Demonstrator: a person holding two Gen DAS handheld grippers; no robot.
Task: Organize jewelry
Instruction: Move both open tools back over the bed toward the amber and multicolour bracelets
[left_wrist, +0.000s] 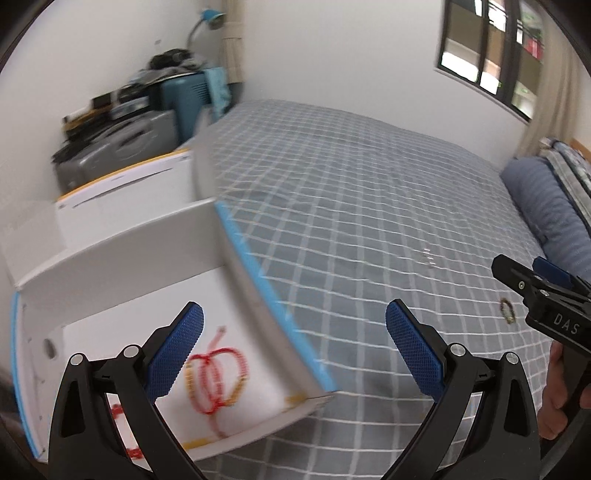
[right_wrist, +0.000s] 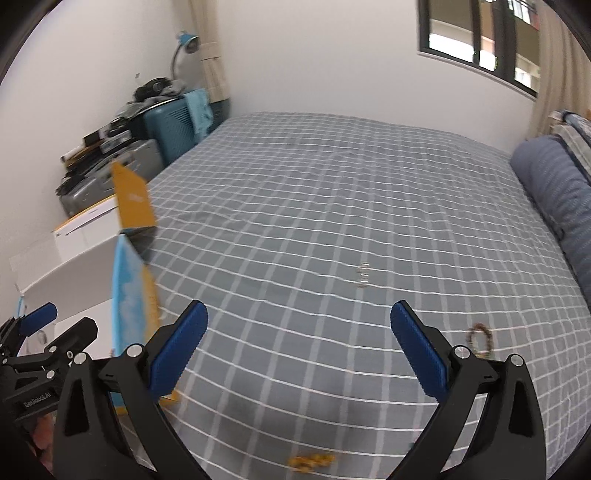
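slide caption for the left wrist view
Open left hand-held gripper over a white box holding red-and-gold bracelets, on a checked bed.

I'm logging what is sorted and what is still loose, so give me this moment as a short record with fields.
surface: bed with grey checked cover
container: open white box at the bed's left edge
in box: red and yellow beaded bracelets
loose on cover: dark beaded bracelet; small silvery pieces; yellow beaded piece
left gripper: open, empty, over the box's right wall
right gripper: open, empty, over the cover
image quality: blurred
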